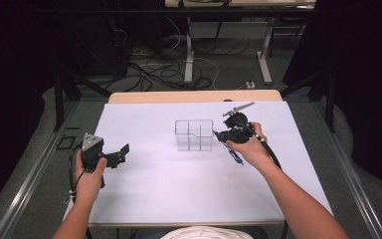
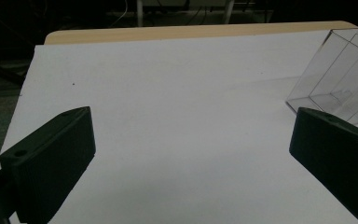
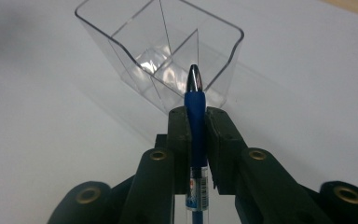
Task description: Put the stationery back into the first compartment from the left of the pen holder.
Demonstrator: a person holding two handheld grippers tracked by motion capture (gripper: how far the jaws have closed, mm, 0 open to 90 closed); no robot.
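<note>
A clear plastic organizer (image 1: pixel 194 134) with several compartments stands upright in the middle of the white table (image 1: pixel 179 184). My right gripper (image 1: pixel 220 135) hovers just right of it, shut on a blue pen (image 3: pixel 195 116) whose silver tip points toward the organizer (image 3: pixel 163 60). The pen's lower end (image 1: pixel 236 157) hangs below the hand. My left gripper (image 1: pixel 123 151) rests at the table's left side, held by a hand, jaws wide open with nothing between them (image 2: pixel 191 154). The organizer's corner (image 2: pixel 340 84) shows at the right of the left gripper view.
The table's wooden far edge (image 1: pixel 194 96) lies behind the white surface. Beyond it stand desk legs (image 1: pixel 189 55) and tangled cables (image 1: pixel 149 69) on the floor. A metal rail (image 1: pixel 35 169) runs along the left side.
</note>
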